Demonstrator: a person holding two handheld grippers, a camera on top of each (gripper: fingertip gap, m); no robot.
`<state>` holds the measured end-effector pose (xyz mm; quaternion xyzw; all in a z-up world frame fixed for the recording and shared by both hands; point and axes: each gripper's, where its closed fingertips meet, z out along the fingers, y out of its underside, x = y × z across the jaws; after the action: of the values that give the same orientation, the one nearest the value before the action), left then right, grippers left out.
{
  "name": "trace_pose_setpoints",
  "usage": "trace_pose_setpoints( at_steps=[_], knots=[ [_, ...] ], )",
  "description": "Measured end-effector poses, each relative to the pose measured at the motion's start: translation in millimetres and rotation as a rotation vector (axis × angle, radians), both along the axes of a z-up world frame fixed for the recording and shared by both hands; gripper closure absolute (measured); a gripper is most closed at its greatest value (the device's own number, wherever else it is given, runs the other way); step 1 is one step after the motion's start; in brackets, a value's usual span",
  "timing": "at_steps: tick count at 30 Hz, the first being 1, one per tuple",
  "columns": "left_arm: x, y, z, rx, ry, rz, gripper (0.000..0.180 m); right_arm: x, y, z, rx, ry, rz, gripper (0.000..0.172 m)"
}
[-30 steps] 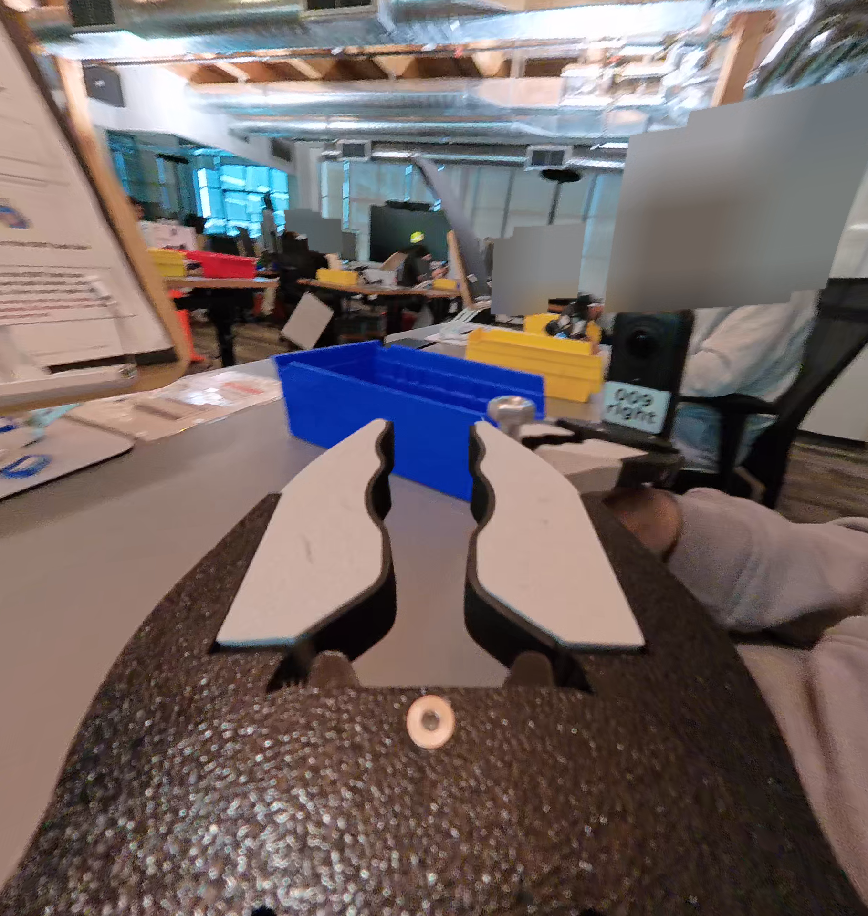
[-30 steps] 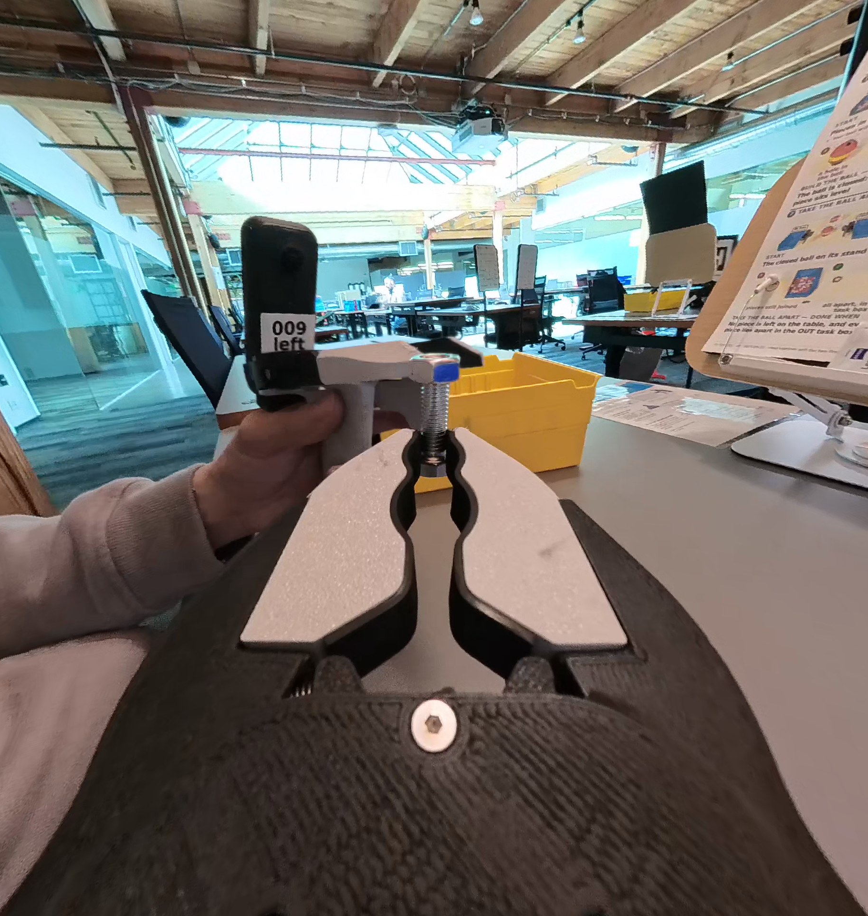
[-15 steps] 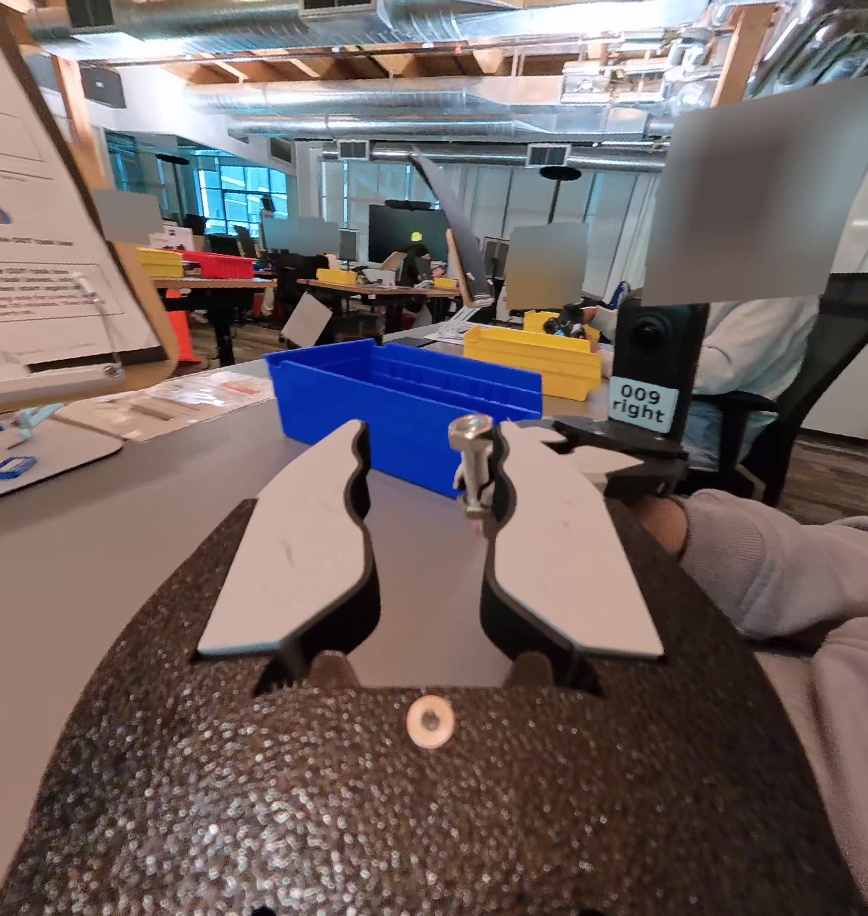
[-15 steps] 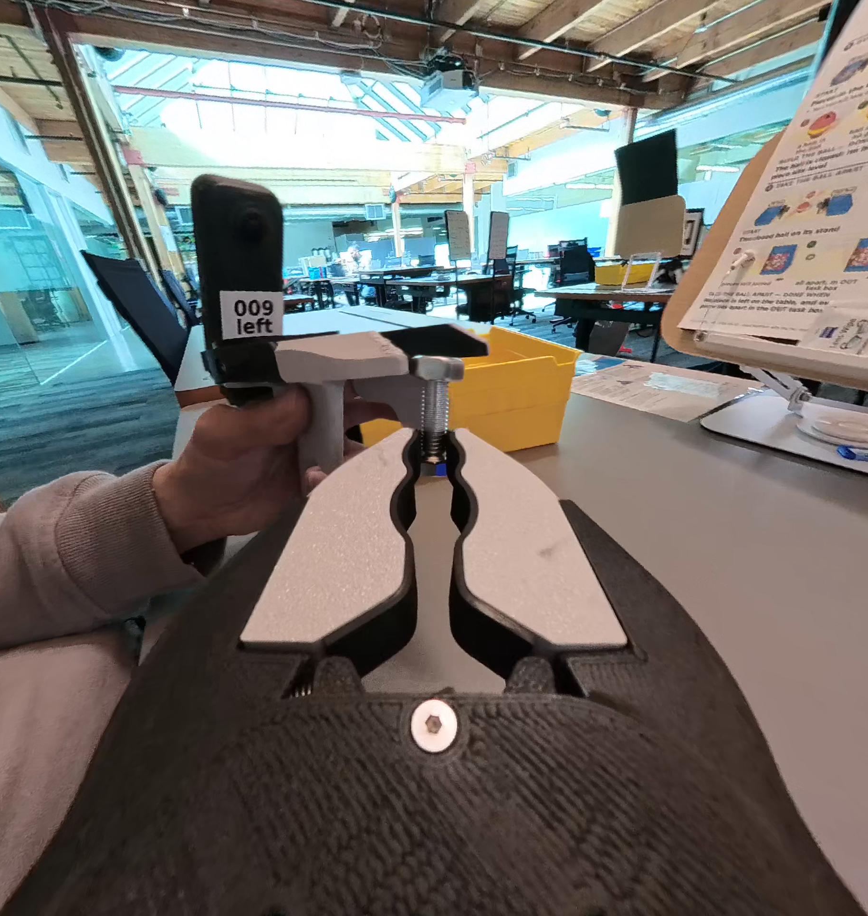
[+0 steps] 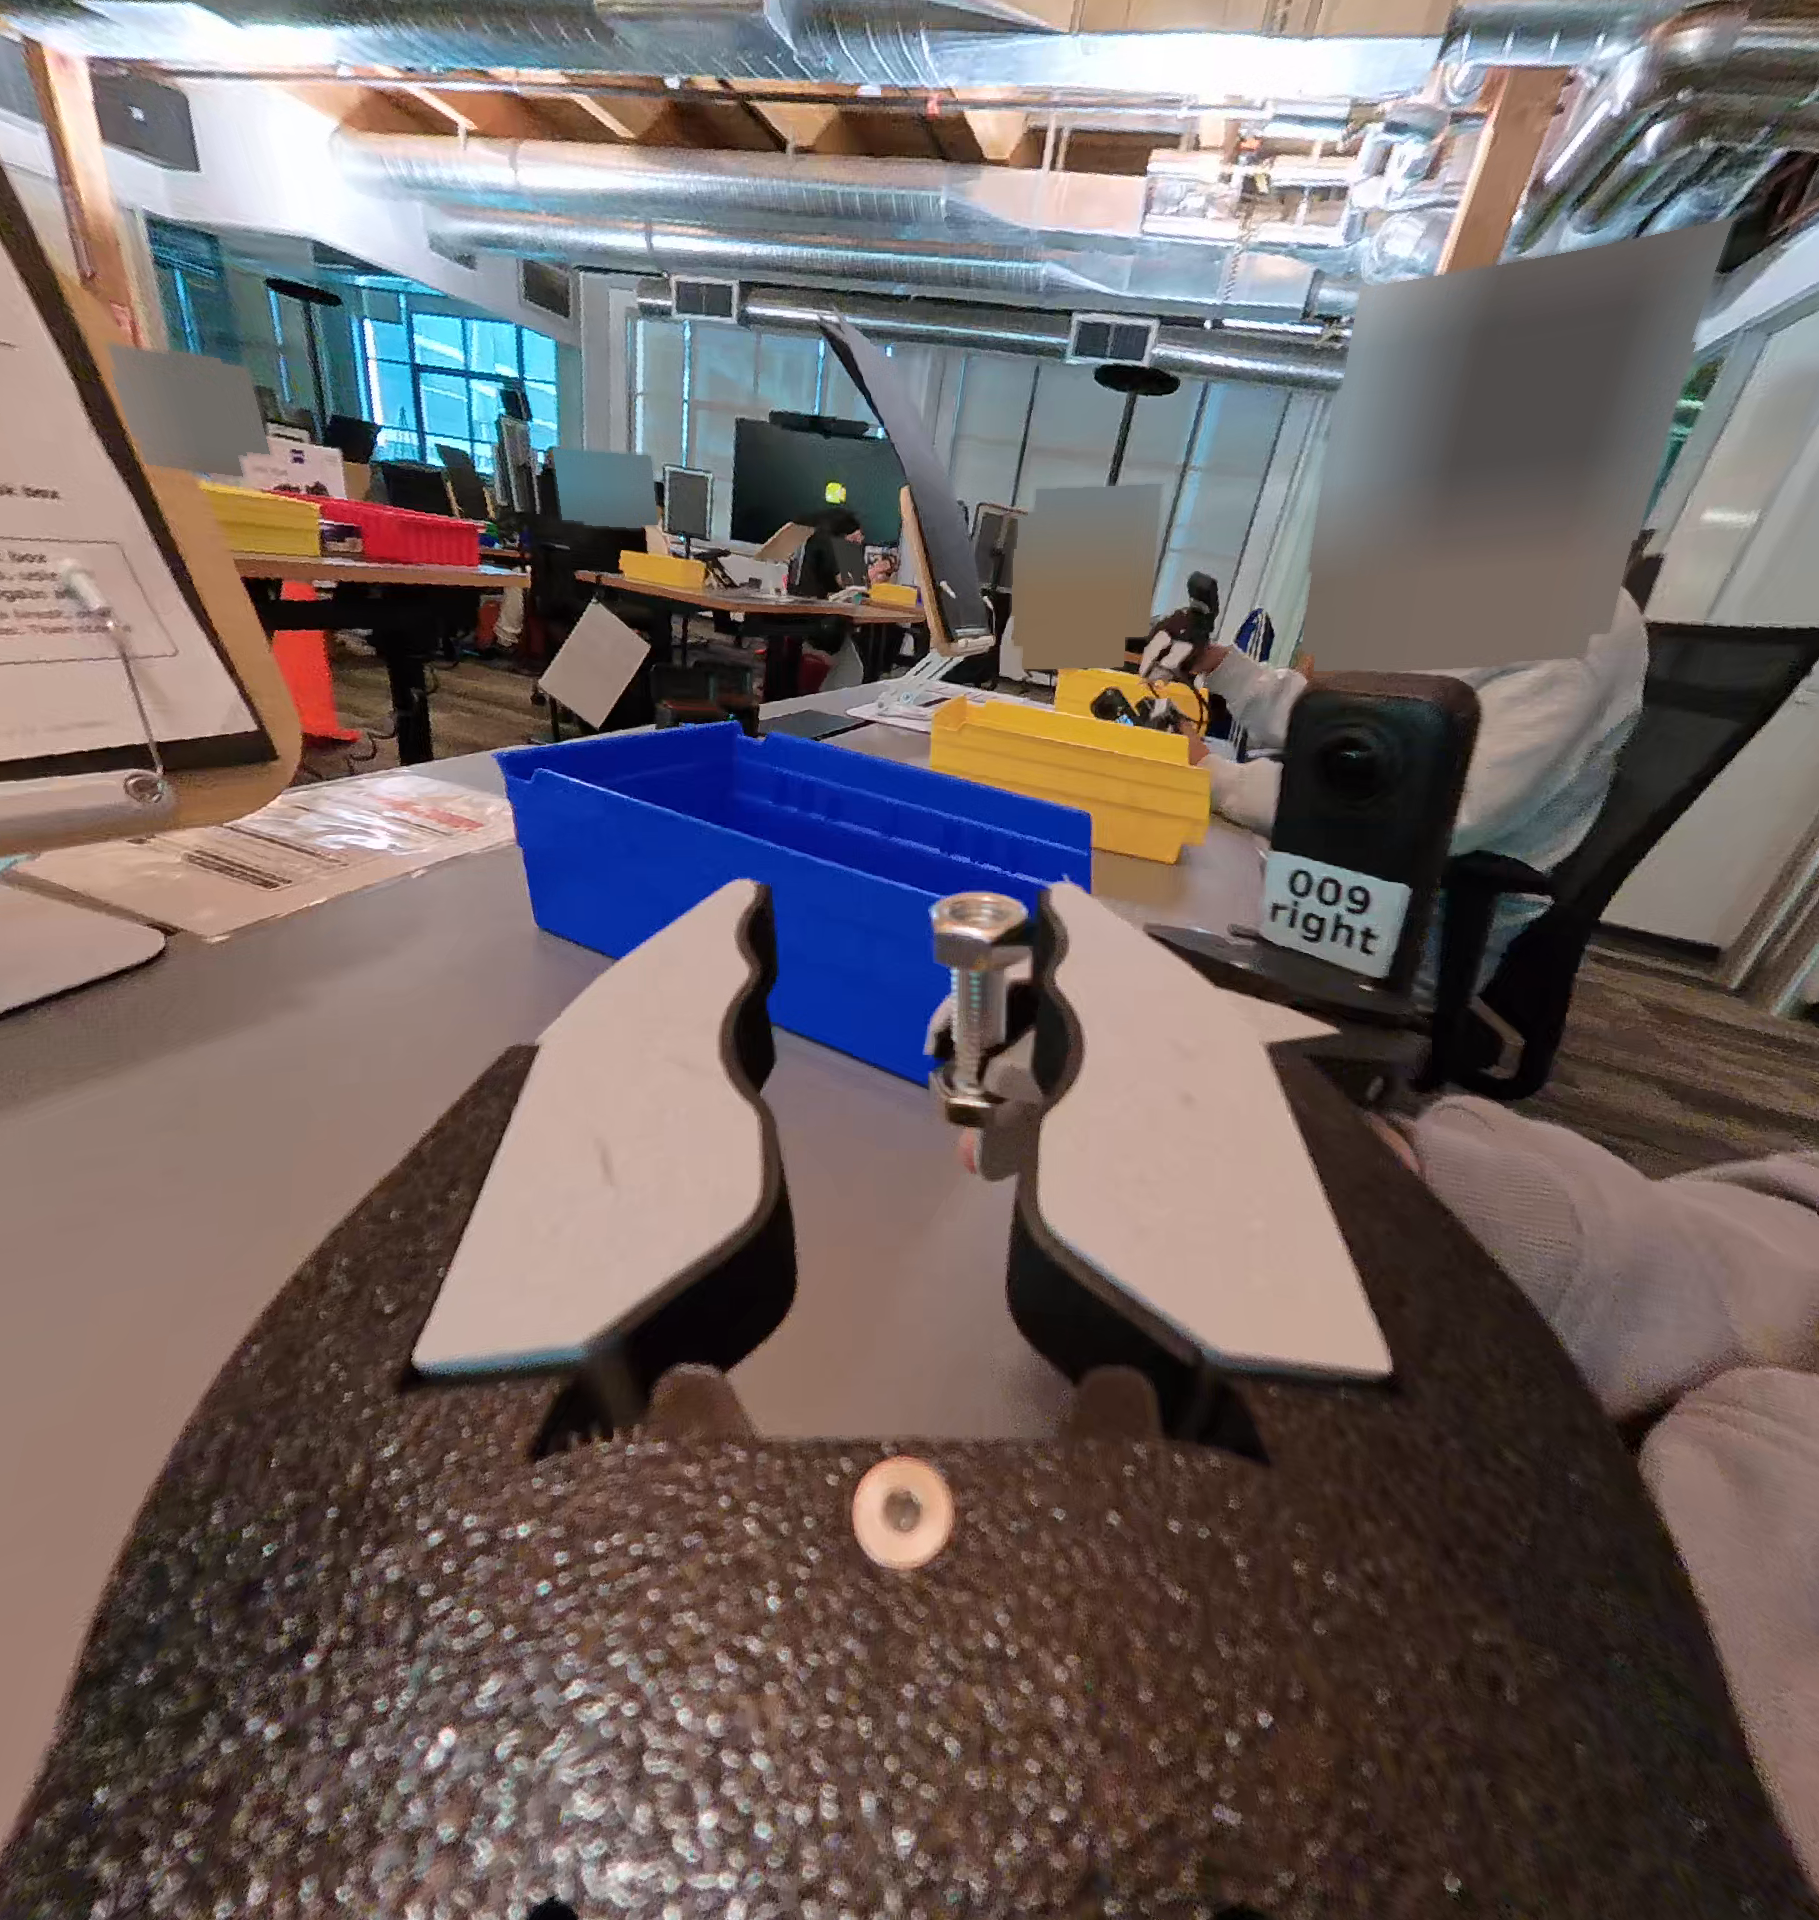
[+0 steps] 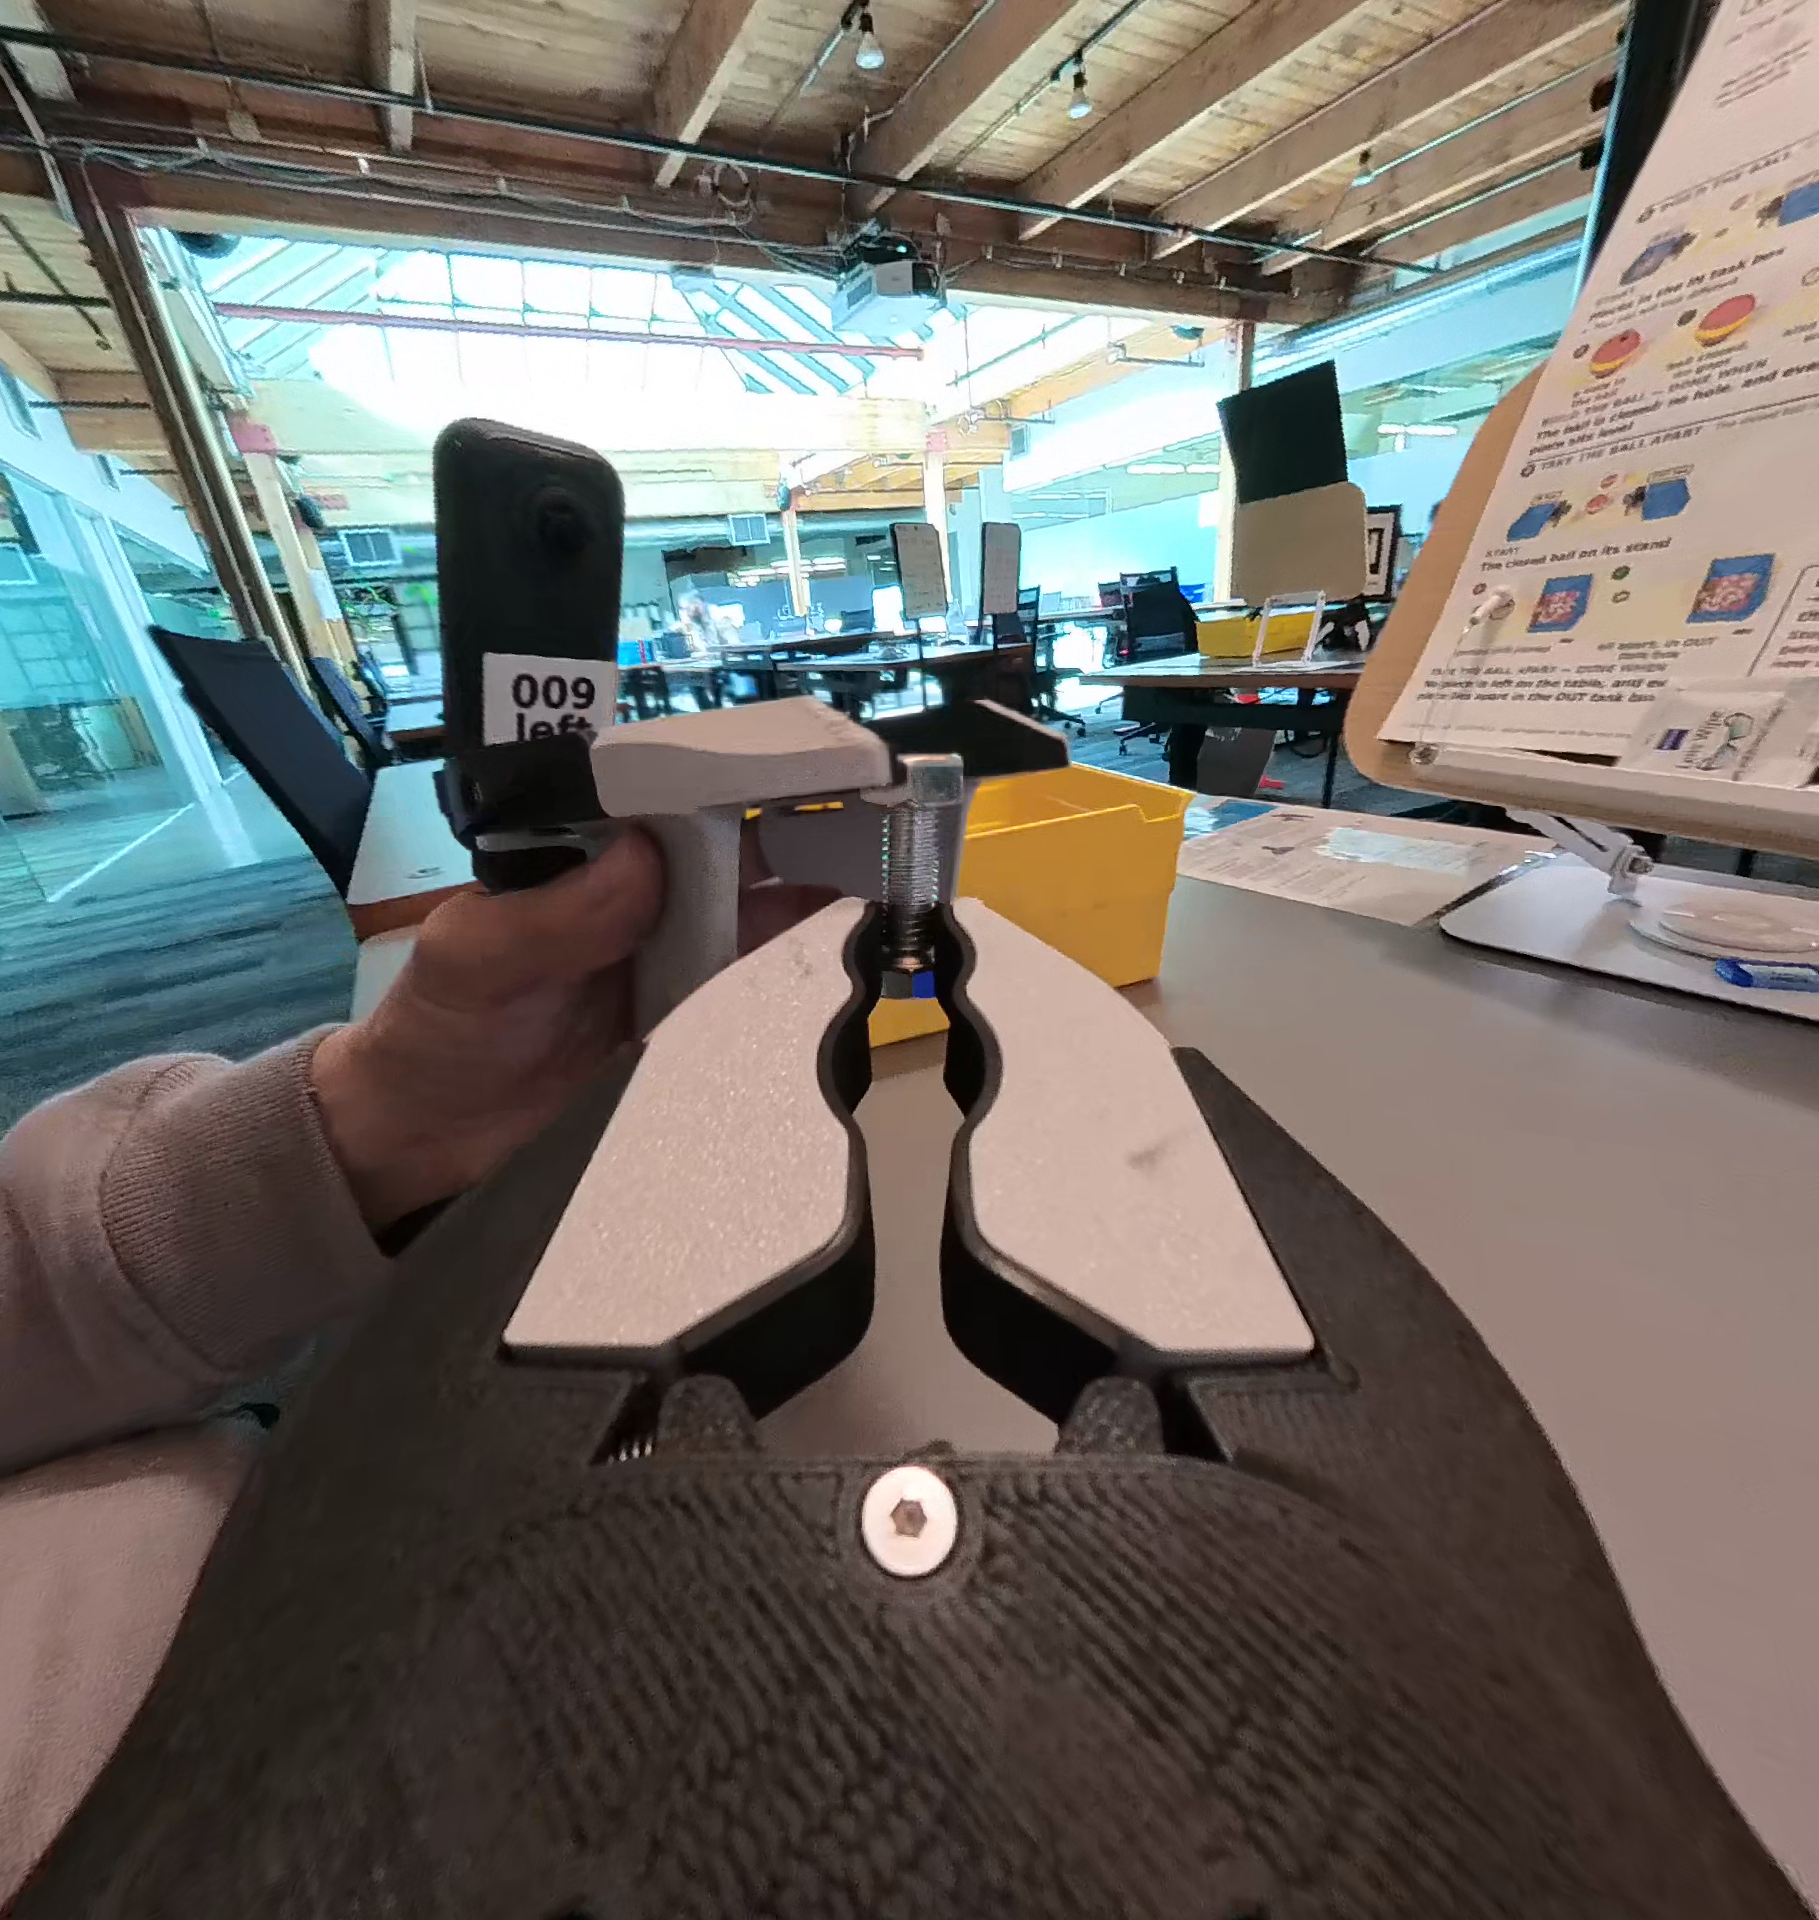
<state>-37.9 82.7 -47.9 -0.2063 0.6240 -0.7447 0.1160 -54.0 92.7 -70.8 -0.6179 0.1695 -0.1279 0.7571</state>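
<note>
My right gripper [image 6: 907, 935] is shut on the lower end of a silver bolt [image 6: 917, 862], which stands upright above the grey table [image 6: 1456, 1143]. A nut with a blue mark [image 6: 910, 982] sits on that end between the pads. My left gripper [image 5: 905, 914] is open wide. The bolt [image 5: 972, 997] stands between its fingers, its hex head close to the right pad [image 5: 1144, 1091] and far from the left pad. The right gripper's fingertips [image 5: 1004, 1101] show under the bolt. In the right wrist view the left gripper [image 6: 936, 748] straddles the bolt's head.
A blue bin [image 5: 780, 831] stands just beyond the left gripper, with a yellow bin [image 5: 1071, 758] behind it. Another yellow bin [image 6: 1071, 862] is beyond the bolt. An instruction board on a stand [image 6: 1663, 520] and papers [image 6: 1352, 842] lie at the table's side. A person sits at the back right [image 5: 1539, 748]. The grippers are tip to tip, or close to it.
My left gripper's jaws have opened wider and the bolt now stands between them, by the right pad. My right gripper stays shut on the bolt's lower end.
</note>
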Motion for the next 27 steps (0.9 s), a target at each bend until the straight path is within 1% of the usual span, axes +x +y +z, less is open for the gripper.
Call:
trace_pose_setpoints(
  at_steps=[2,3,4,5,7,8,9,12,14,18,23,27],
  knots=[
    [0,5,0,-0.033,0.012,-0.007,0.133,0,-3,1,0.006,0.009,-0.013,0.163],
    [3,10,-3,-0.031,0.026,0.012,0.134,3,-6,0,0.022,0.025,-0.032,0.163],
    [9,17,-7,-0.015,0.038,0.048,0.148,2,-12,3,0.065,0.031,-0.038,0.163],
    [13,23,-10,0.003,0.042,0.073,0.153,1,-17,6,0.106,0.043,-0.035,0.163],
    [13,25,-6,-0.002,0.051,0.062,0.148,2,-23,2,0.092,0.047,-0.063,0.163],
    [10,22,-1,-0.023,0.051,0.035,0.142,2,-24,0,0.069,0.035,-0.072,0.163],
    [5,17,5,-0.033,0.043,0.004,0.138,1,-23,-3,0.051,0.025,-0.07,0.163],
    [-9,-1,11,-0.019,0.014,-0.061,0.135,-1,-19,-6,0.03,0.017,-0.056,0.163],
    [-15,-8,11,-0.017,0.007,-0.091,0.134,-2,-16,-3,0.03,0.006,-0.048,0.163],
    [-14,-10,8,0.01,0.005,-0.085,0.134,-4,-14,4,0.033,-0.009,-0.04,0.163],
    [-12,-9,6,-0.003,0.016,-0.079,0.136,-5,-10,3,0.028,-0.01,-0.032,0.163],
    [-11,-12,0,0.016,0.022,-0.073,0.137,-7,-7,3,0.022,-0.018,-0.024,0.163]
  ],
)
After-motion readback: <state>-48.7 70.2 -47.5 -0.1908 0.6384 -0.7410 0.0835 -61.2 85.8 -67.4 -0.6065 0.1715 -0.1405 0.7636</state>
